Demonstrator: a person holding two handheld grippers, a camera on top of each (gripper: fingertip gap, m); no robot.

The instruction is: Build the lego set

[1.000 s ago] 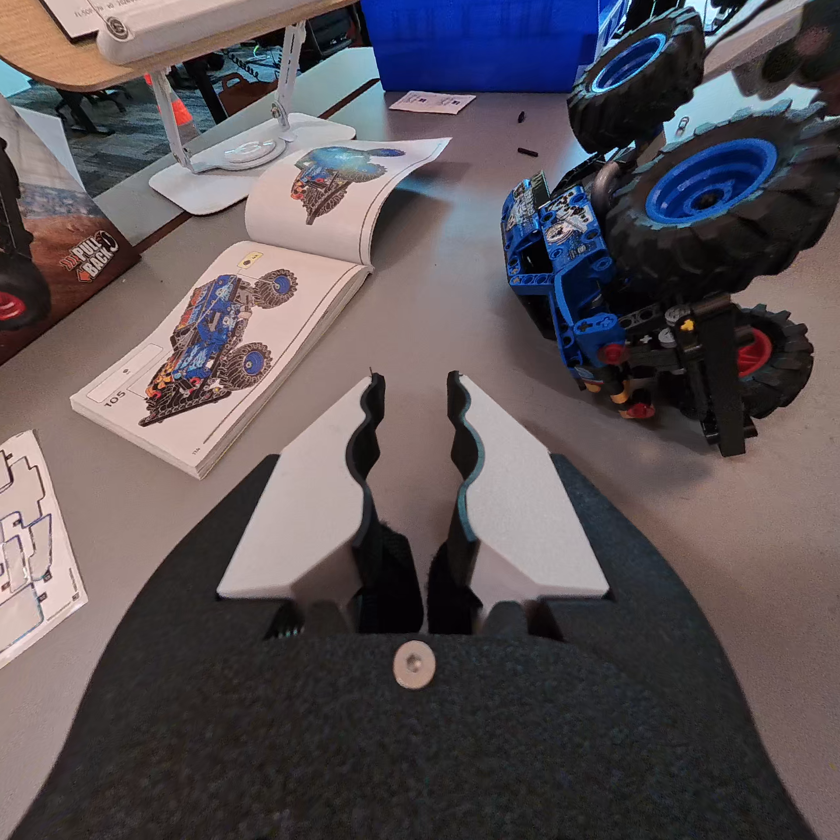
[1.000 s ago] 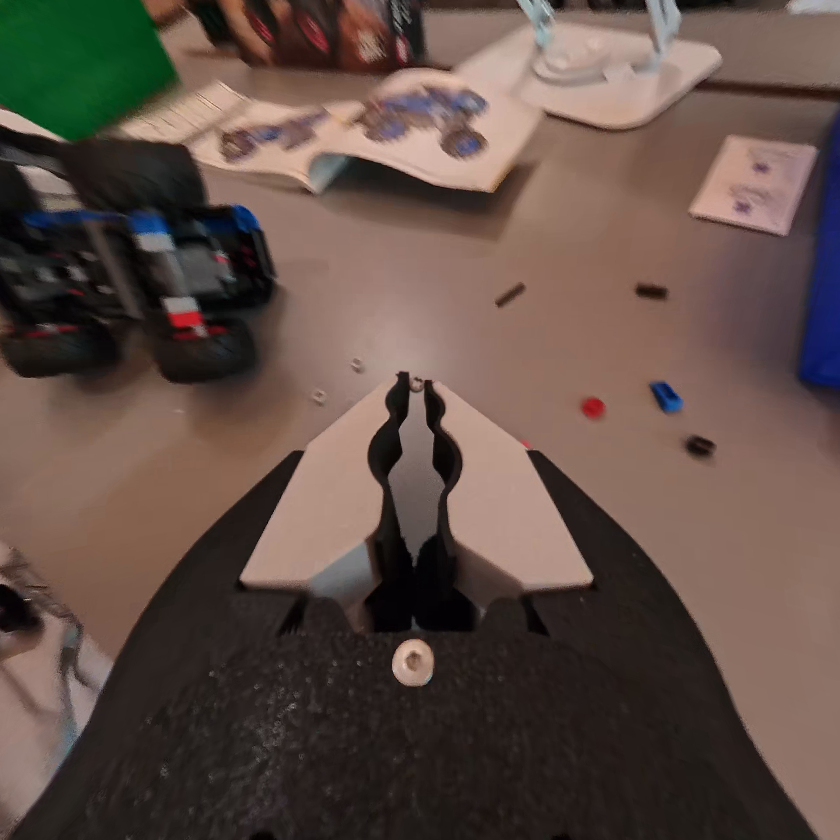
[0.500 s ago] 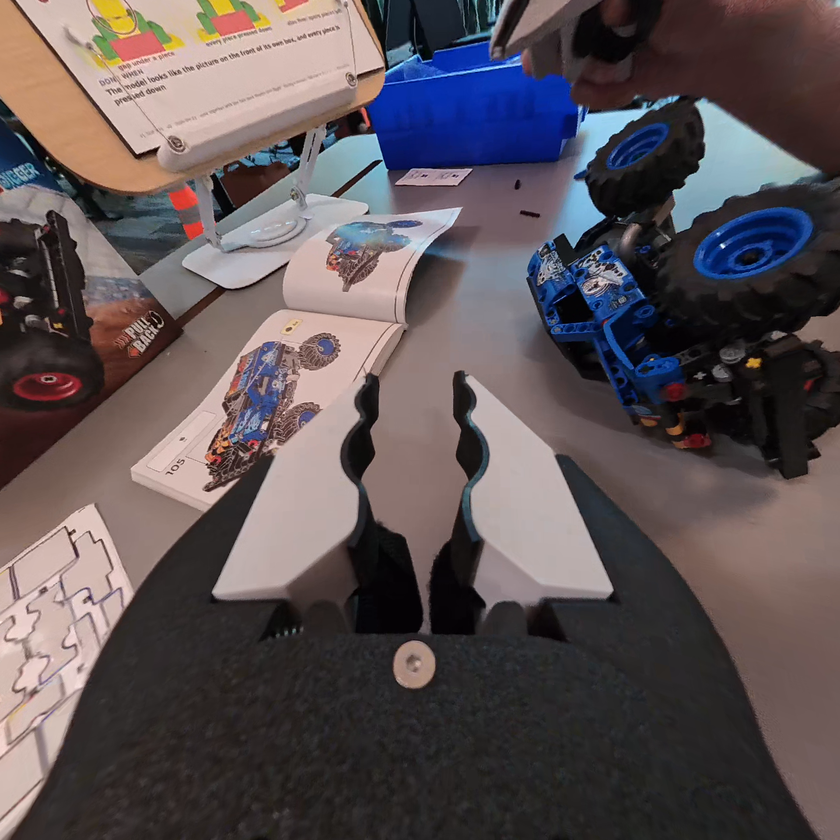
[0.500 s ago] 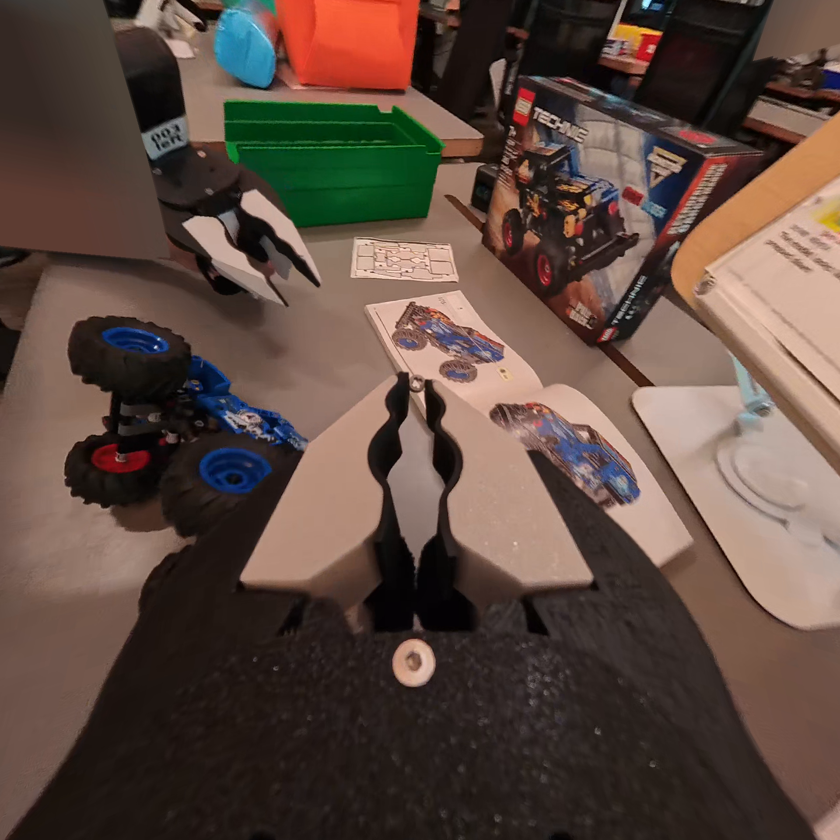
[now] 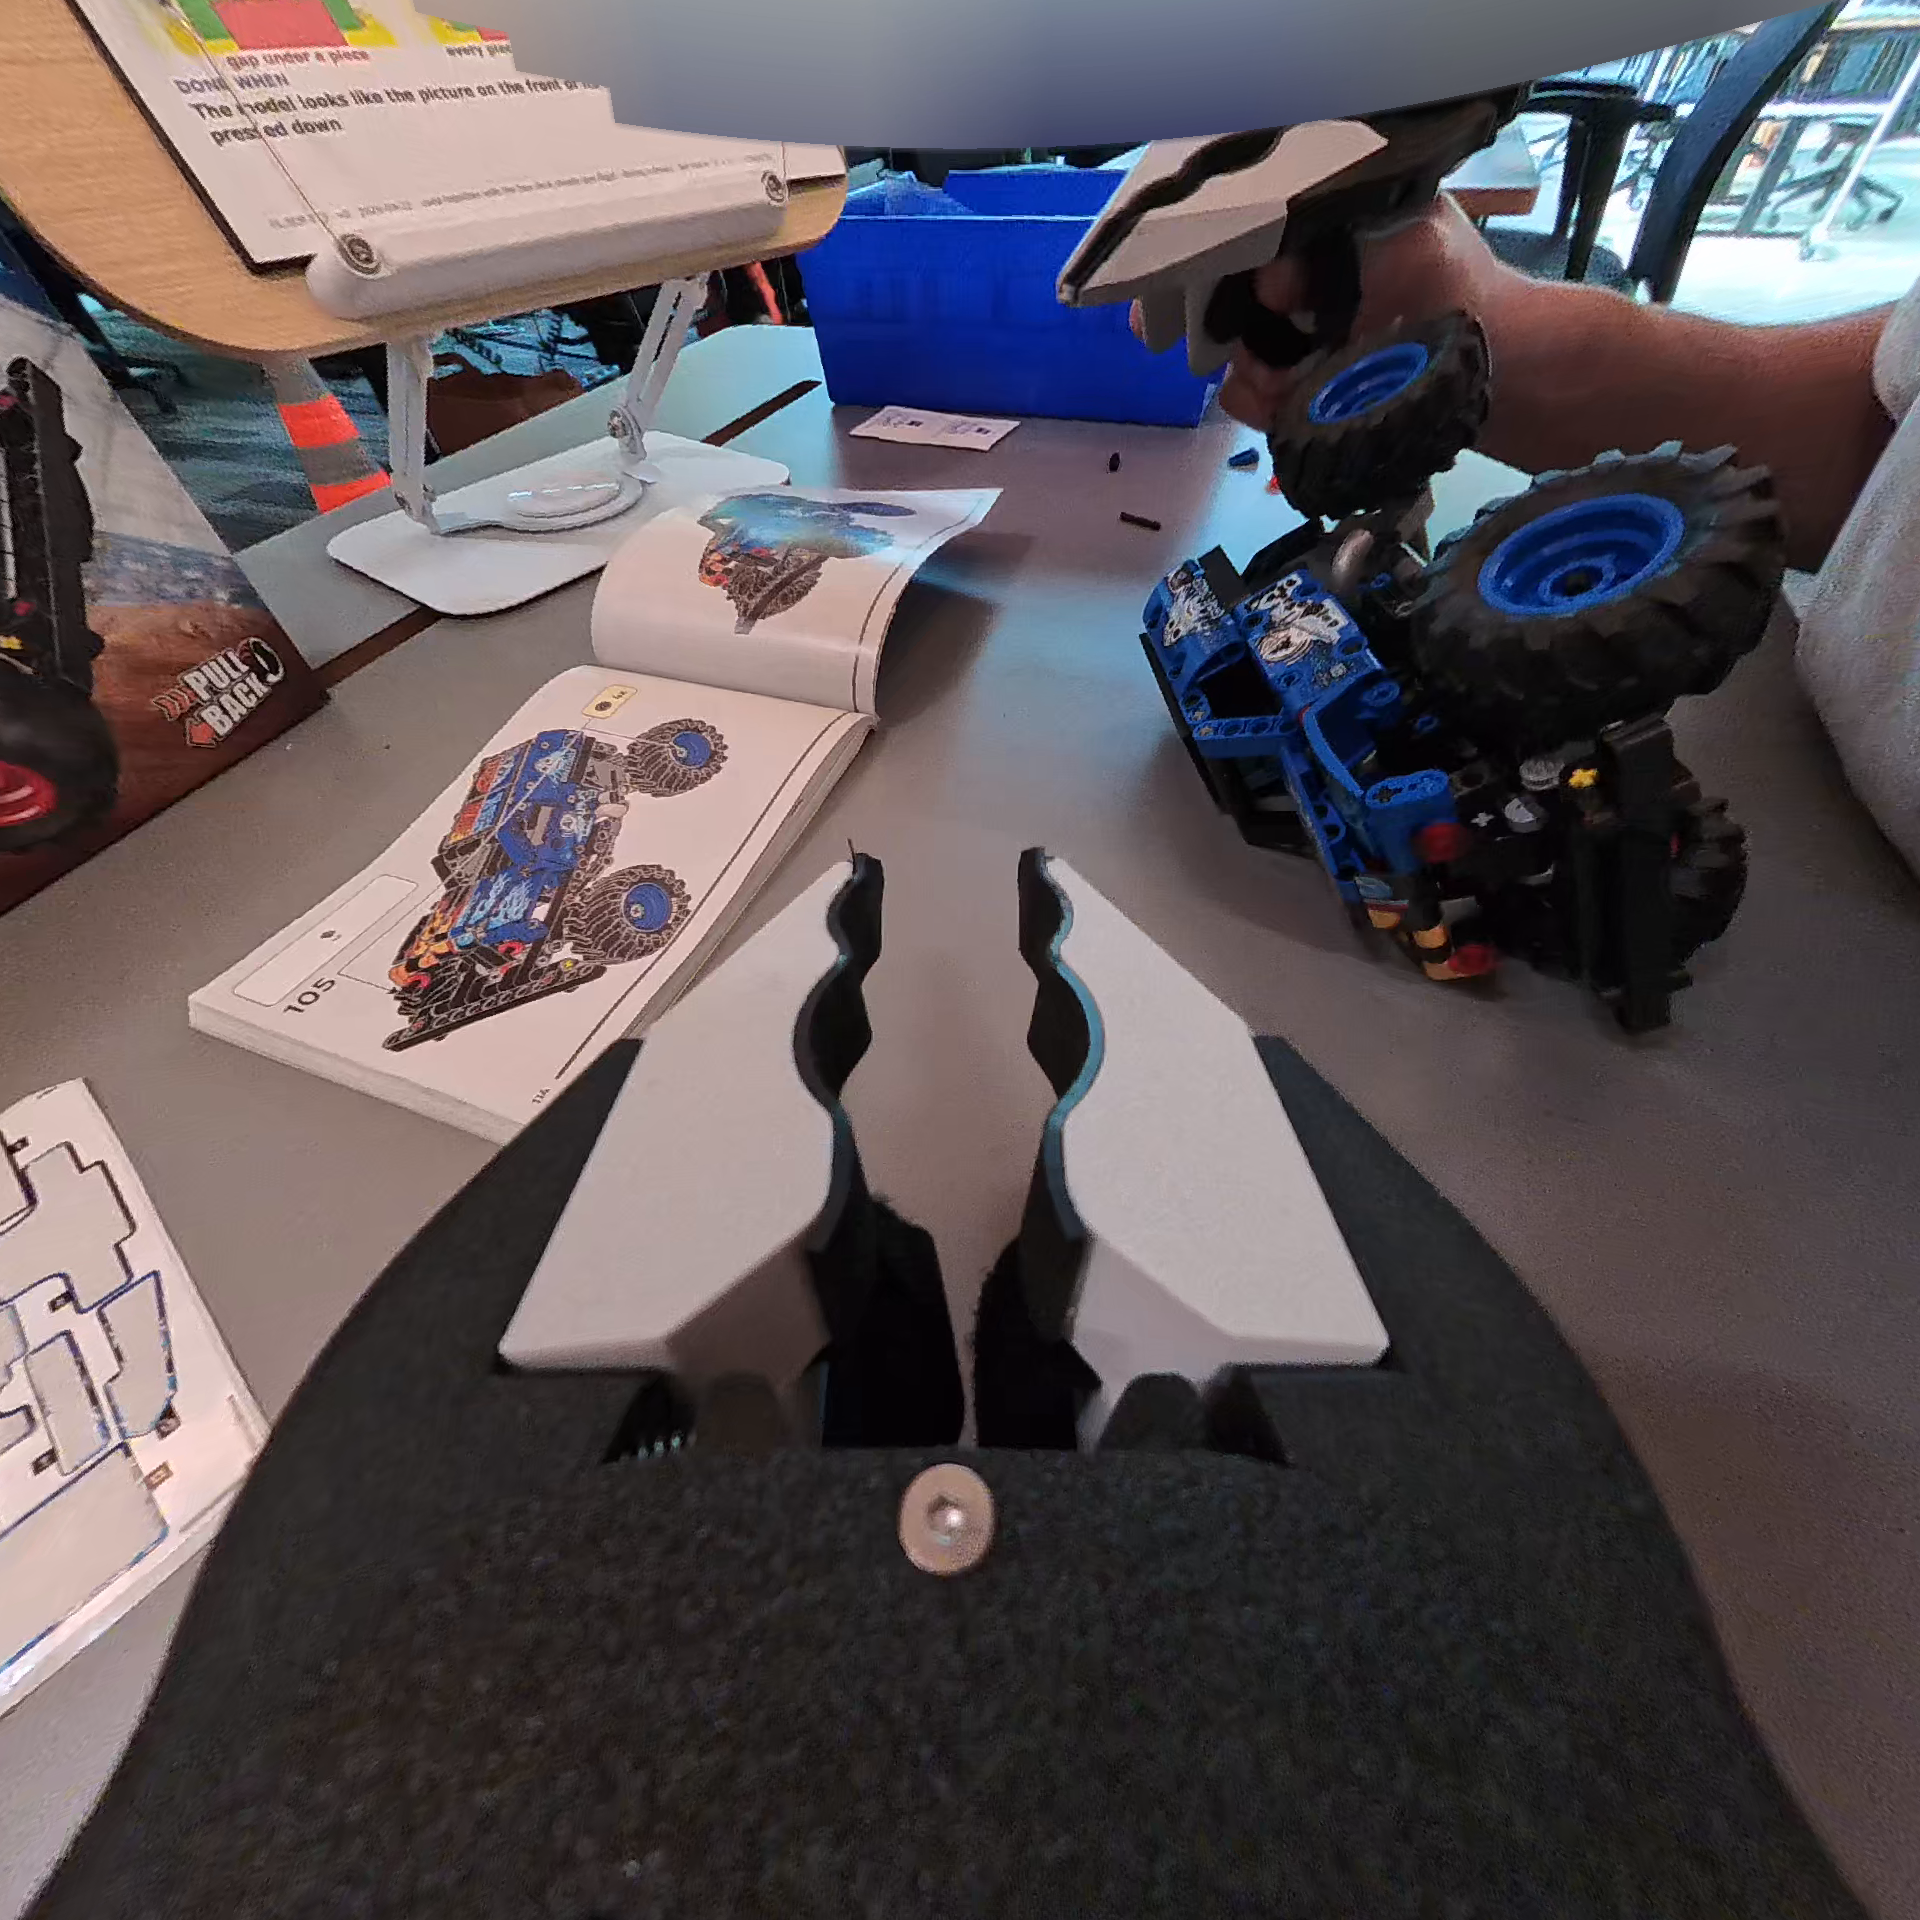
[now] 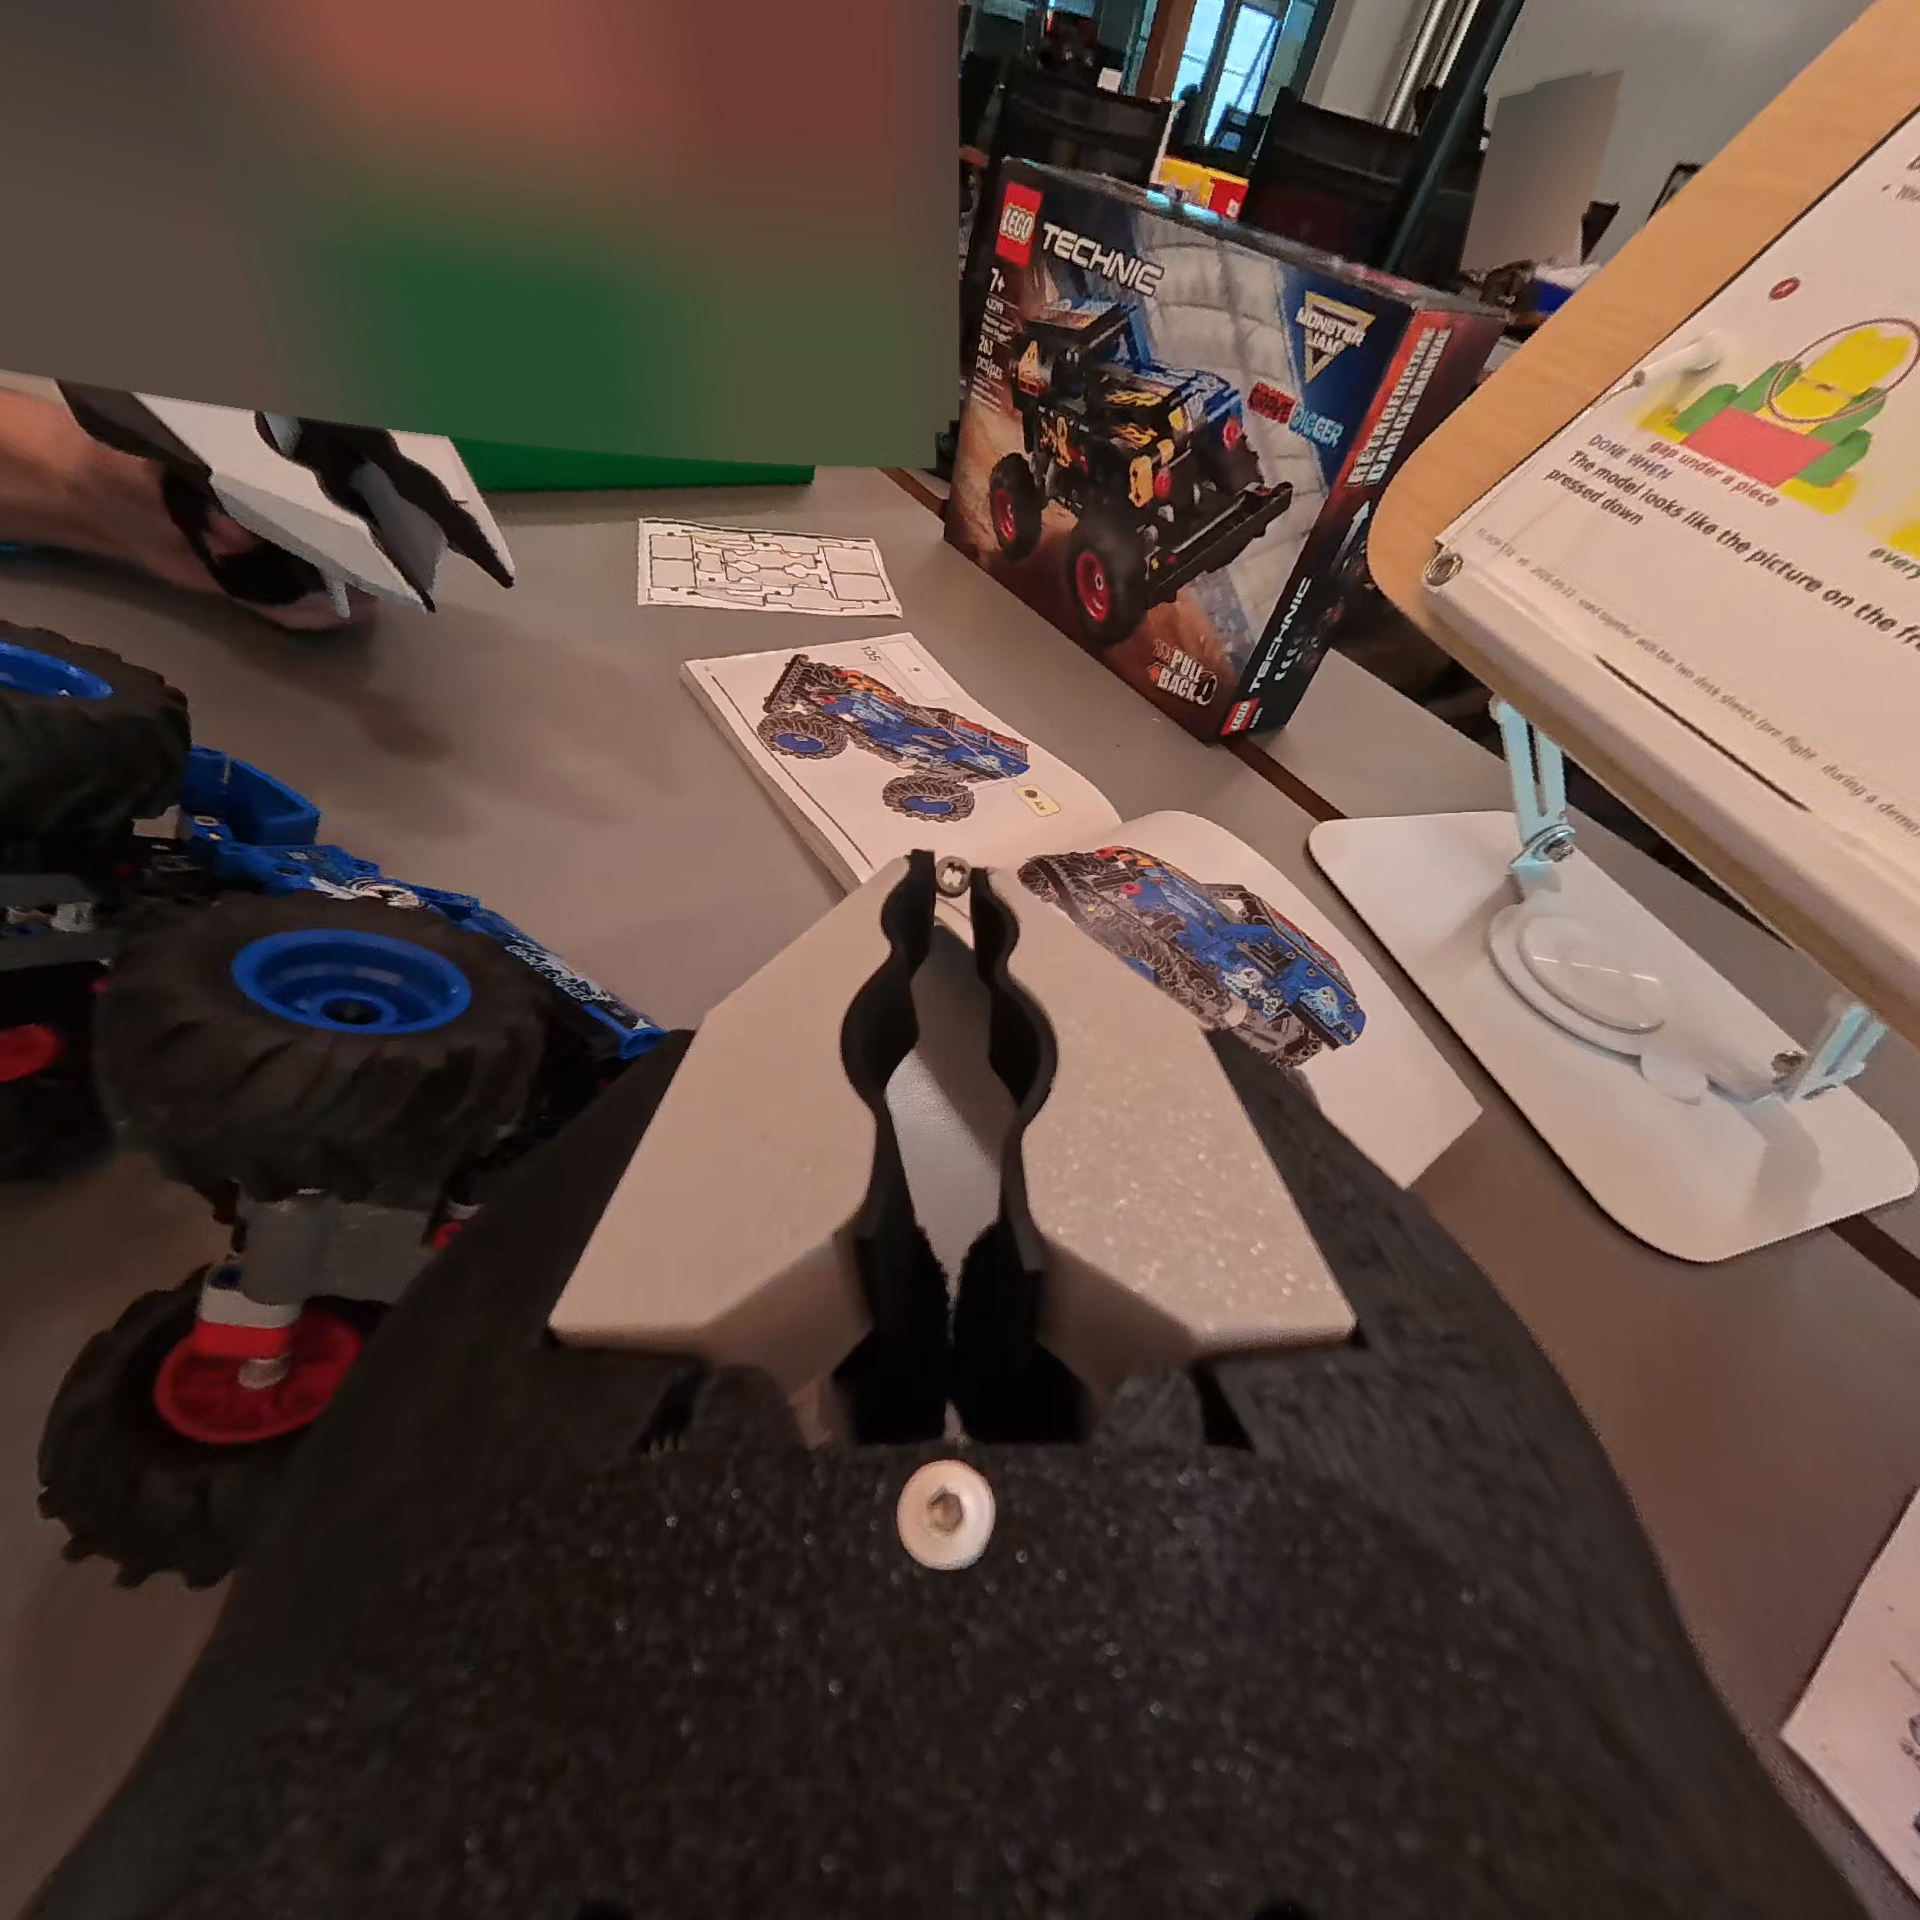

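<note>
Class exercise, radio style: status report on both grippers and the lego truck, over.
Left gripper open, empty. Right gripper shut on a small grey piece. Lego truck on its side, wheels on. Instruction booklet open alongside; nothing blocking.

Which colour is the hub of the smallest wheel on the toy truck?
Red hub, clearest in the right wrist view.

truck (image 5: 1455, 748) right of booklet (image 5: 582, 842) | stand (image 5: 540, 520) behind booklet | box (image 6: 1195, 457) left

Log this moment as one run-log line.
left gripper: open, empty | right gripper: pinching small grey piece | truck: on its side | booklet: open
</note>
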